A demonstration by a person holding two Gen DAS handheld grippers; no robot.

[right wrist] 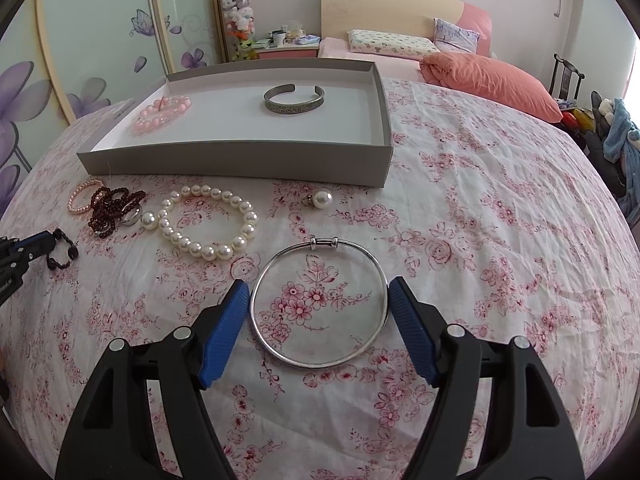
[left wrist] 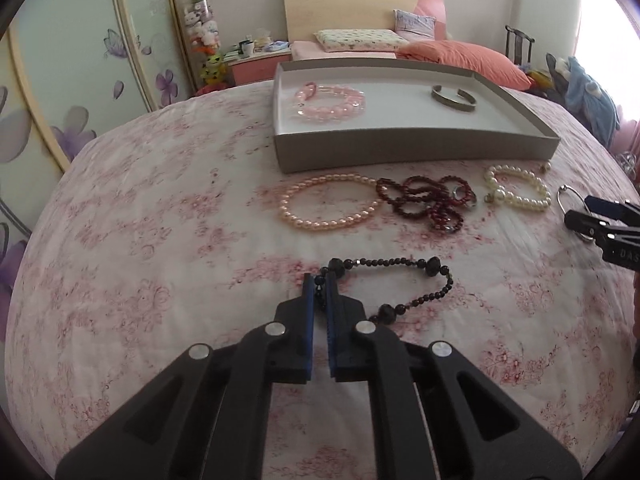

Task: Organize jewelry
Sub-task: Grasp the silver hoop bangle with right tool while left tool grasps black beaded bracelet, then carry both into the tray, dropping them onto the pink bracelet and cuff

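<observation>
In tray (left wrist: 400, 144): pink bead bracelet (left wrist: 331, 101), metal cuff (left wrist: 454, 98).
Left gripper (left wrist: 320, 286): clenched on black bead bracelet (left wrist: 400, 280).
Right gripper (right wrist: 318, 300): spread around silver bangle (right wrist: 320, 304); others remained outside.

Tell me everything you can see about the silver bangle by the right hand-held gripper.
The silver bangle is a thin, shiny metal hoop with a small barrel-shaped clasp at its far side. It lies flat on the floral bedsheet, in front of the grey tray. The right hand-held gripper straddles it, open, blue pads just outside the rim on both sides; contact is unclear.
</observation>
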